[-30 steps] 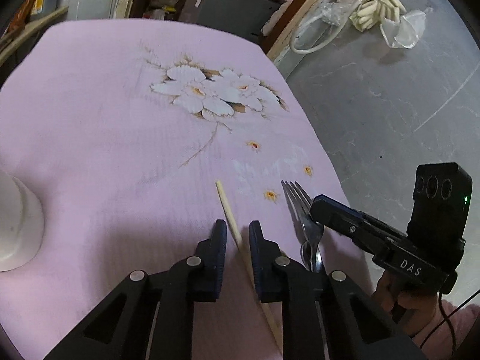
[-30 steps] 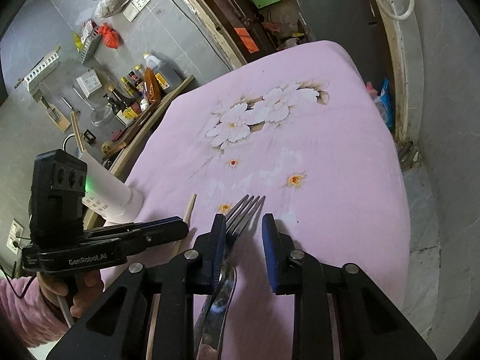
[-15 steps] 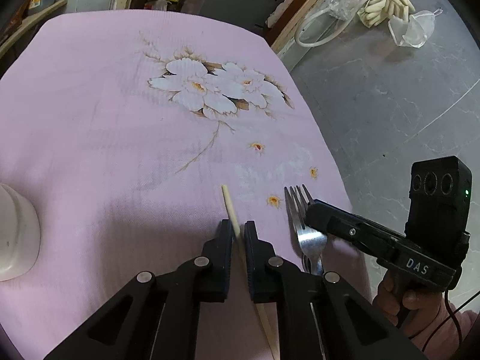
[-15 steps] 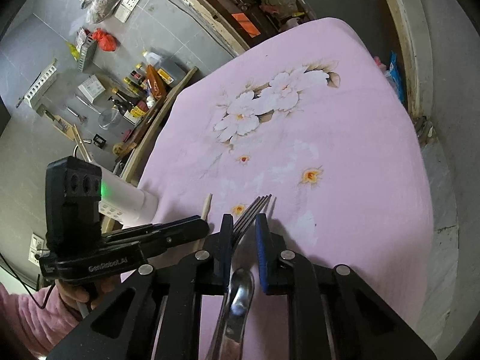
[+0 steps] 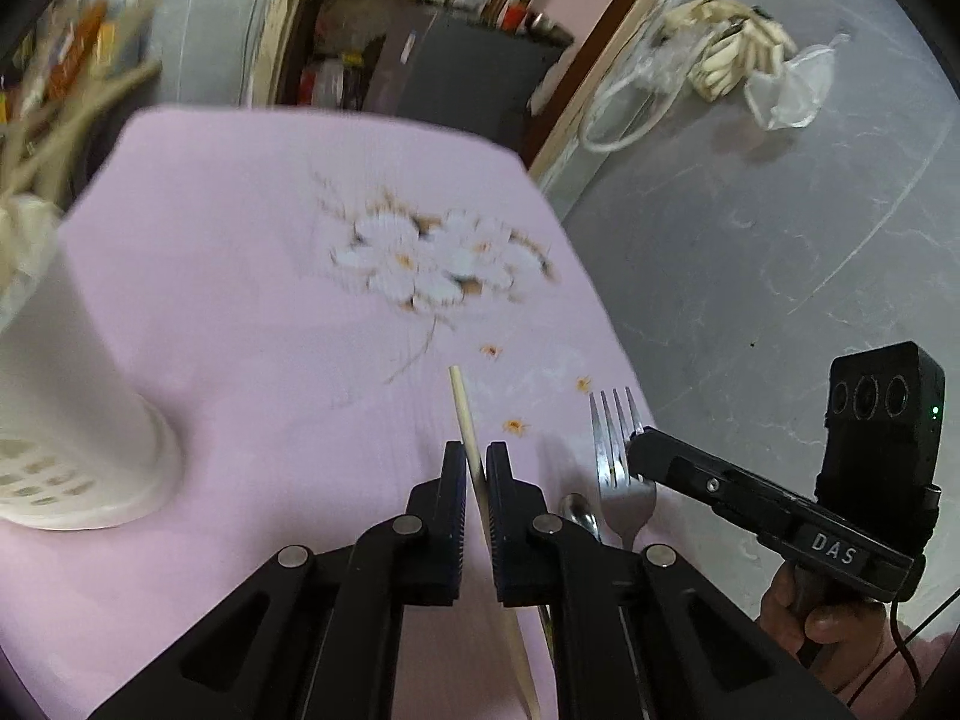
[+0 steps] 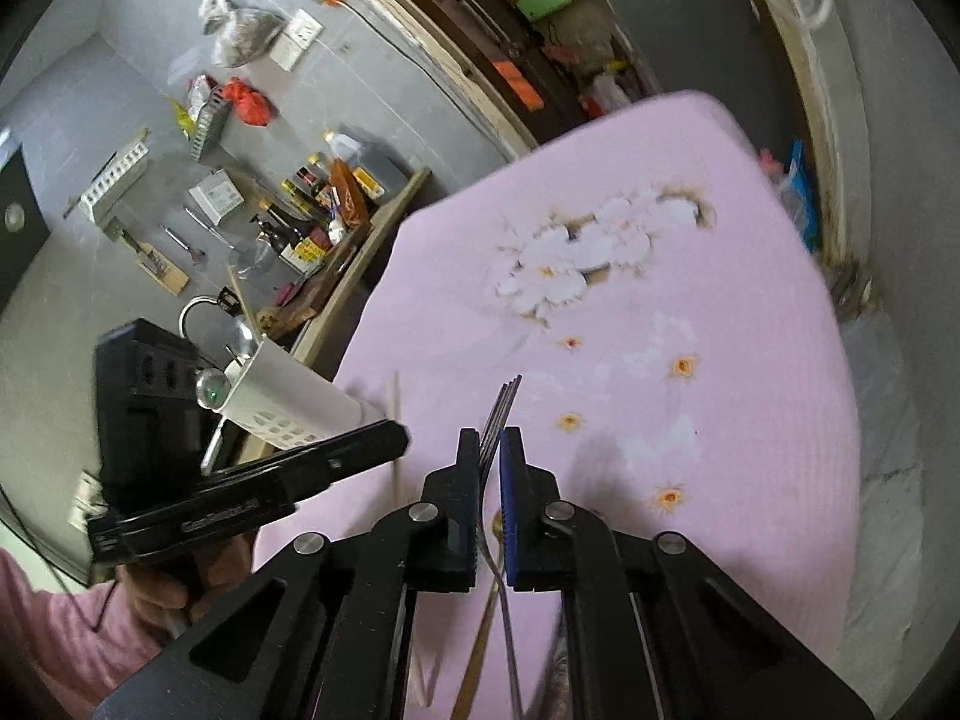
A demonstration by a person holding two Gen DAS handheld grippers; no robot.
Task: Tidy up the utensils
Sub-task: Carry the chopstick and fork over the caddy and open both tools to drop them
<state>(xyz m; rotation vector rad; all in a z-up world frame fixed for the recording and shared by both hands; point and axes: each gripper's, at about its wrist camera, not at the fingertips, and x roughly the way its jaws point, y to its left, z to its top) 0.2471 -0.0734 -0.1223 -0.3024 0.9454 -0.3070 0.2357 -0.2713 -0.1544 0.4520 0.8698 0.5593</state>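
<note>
I have both tools loaded: my left tool point(image 5: 476, 468) is clamped on a wooden chopstick point(image 5: 463, 414), its tip pointing away over the pink floral cloth of the worktop point(image 5: 252, 276), and my right tool point(image 6: 490, 456) is pinched narrow on a metal fork point(image 6: 503, 405), turned edge-on with its tines sticking out ahead. Both utensils look lifted clear of the cloth, so I judge the pickup step done and the carry in hand. The white perforated utensil holder point(image 5: 66, 396) stands at the left of the worktop, with a few utensils already poking from its top. Next I would swing each tool over that opening, tip the utensil upright and release, one at a time so the tools don't collide. A spoon point(image 5: 577, 513) lies between the tools, probably next.
</note>
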